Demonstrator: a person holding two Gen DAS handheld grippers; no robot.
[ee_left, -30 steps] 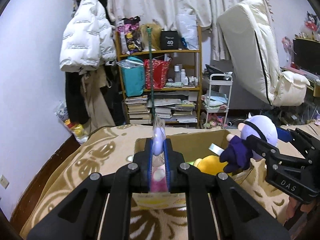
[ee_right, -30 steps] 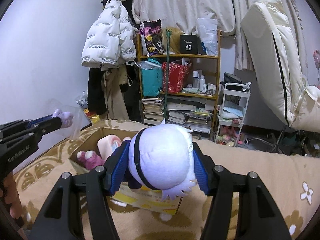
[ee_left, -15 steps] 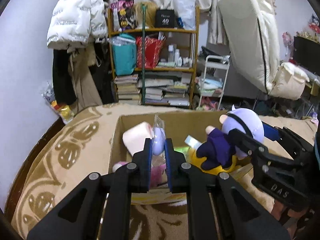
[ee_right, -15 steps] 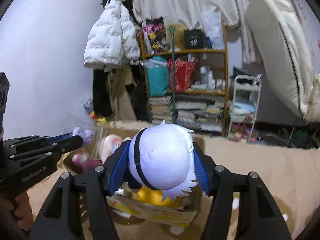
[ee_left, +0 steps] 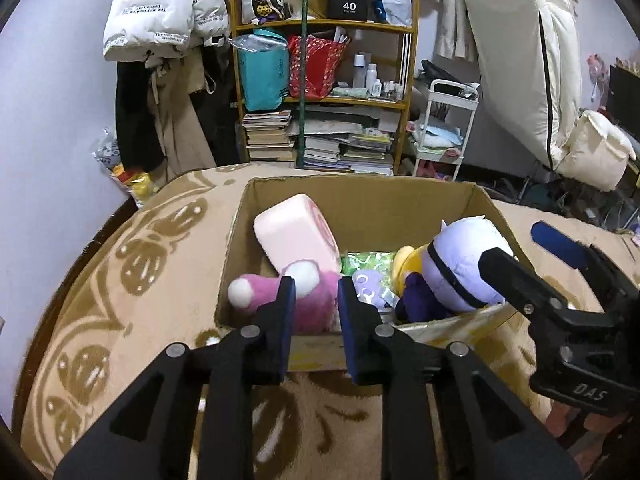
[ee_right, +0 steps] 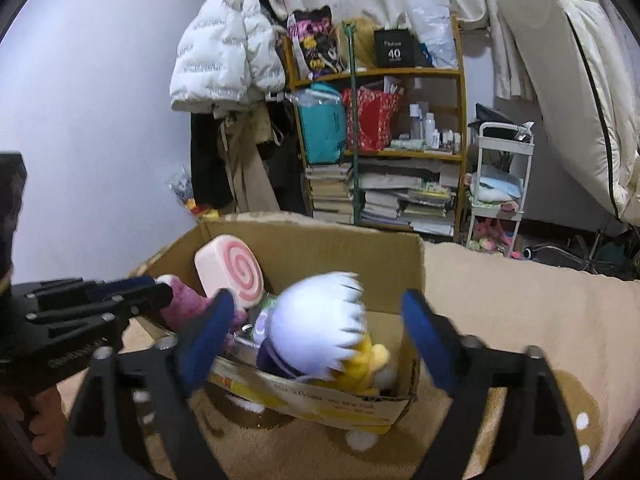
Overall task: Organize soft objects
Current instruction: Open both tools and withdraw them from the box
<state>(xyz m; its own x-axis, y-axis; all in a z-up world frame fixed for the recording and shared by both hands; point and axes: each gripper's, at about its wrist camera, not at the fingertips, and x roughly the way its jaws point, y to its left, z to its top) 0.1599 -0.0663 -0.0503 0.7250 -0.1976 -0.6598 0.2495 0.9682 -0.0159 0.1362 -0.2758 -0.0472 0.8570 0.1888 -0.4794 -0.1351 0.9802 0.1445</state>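
Note:
An open cardboard box [ee_left: 360, 186] [ee_right: 312, 236] stands on a tan patterned blanket. In it lie a pink swirl cushion [ee_left: 296, 236] [ee_right: 236, 270], a pink plush [ee_left: 308, 300], a yellow plush [ee_right: 370, 354] and a small purple toy in a clear bag [ee_left: 370, 284]. My left gripper [ee_left: 316, 304] [ee_right: 158, 294] hovers at the box's near wall, its jaws opening with nothing pressed between them. A white-haired doll in dark clothes [ee_left: 460, 264] [ee_right: 320, 328] rests in the box. My right gripper [ee_right: 316, 316] [ee_left: 520, 248] straddles it, jaws opening wide, pads clear of the head.
Beyond the blanket [ee_left: 132, 280] stand a wooden shelf [ee_left: 324, 92] with bags and stacked books, a white puffer jacket [ee_left: 160, 4] hung on the wall, a white rolling cart [ee_left: 444, 128] and a cream mattress [ee_left: 528, 56] leaning at the right.
Both grippers came down over the box. The left one let go of the small bagged toy, which now lies inside. The right jaws spread and the doll dropped into the box.

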